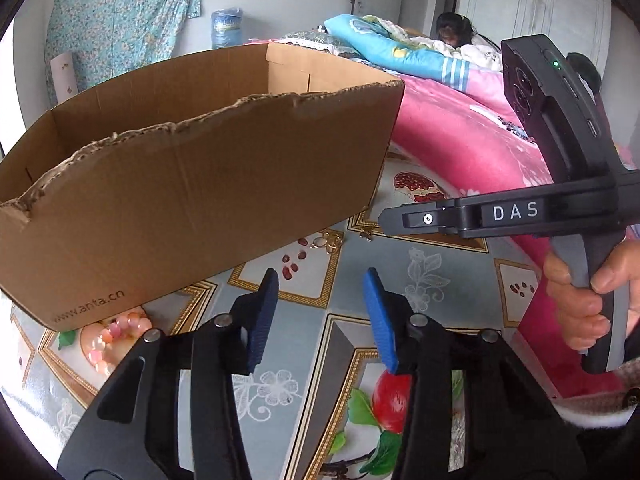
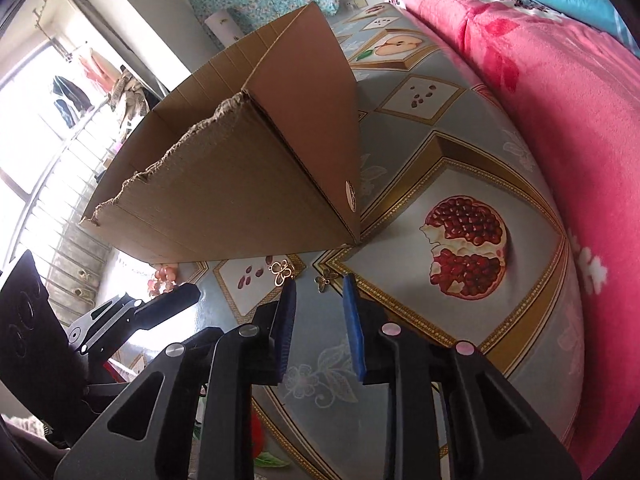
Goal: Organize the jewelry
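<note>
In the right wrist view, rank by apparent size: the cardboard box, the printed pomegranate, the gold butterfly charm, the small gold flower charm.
Largest to smallest:
1. cardboard box
2. printed pomegranate
3. gold butterfly charm
4. small gold flower charm
The two charms look close in size; the butterfly appears only slightly bigger.

The left gripper (image 1: 322, 316) hangs with jaws apart, nothing between them, over the fruit-patterned desk (image 1: 420, 280); gold jewelry (image 1: 326, 242) lies just beside the cardboard box (image 1: 192, 184) (its top edge torn).
</note>
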Tool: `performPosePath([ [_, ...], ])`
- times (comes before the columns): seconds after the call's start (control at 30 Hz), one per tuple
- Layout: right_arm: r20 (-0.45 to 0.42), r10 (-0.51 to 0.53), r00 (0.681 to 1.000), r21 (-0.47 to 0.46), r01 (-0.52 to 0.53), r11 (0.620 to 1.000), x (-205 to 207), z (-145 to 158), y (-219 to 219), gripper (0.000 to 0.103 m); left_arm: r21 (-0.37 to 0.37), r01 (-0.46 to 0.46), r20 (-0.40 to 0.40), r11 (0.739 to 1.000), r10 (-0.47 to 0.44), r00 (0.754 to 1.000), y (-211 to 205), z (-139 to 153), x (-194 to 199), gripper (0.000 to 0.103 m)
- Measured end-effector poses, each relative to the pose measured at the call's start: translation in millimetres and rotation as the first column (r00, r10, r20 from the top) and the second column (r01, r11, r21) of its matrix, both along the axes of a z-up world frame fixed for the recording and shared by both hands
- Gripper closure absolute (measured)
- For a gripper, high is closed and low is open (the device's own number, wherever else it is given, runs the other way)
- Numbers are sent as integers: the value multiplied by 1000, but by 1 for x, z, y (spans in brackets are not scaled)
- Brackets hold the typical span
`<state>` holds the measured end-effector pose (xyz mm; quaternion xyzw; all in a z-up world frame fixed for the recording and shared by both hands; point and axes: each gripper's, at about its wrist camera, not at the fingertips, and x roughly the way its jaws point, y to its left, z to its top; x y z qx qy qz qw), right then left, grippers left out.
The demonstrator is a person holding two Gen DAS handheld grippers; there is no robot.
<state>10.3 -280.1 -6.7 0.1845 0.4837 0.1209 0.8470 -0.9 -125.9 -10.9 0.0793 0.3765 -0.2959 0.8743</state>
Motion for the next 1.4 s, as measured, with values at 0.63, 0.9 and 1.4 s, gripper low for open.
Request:
performPosePath([
  [0.63,-10,-17,1000,91,18,996,4,-17,-14,81,76,7,-29,997,-5,1000,-42,-18,33,74],
  [0.9,-6,-22,1000,103,22,994,5,-17,-13,81,136,-1,8,991,-1,1000,-55,-19,32,83],
  [1.4,-1,-24,1000,113,24,993,2,-18,-16,81,139,34,-10,990,-32,999,-50,-16,23,103],
])
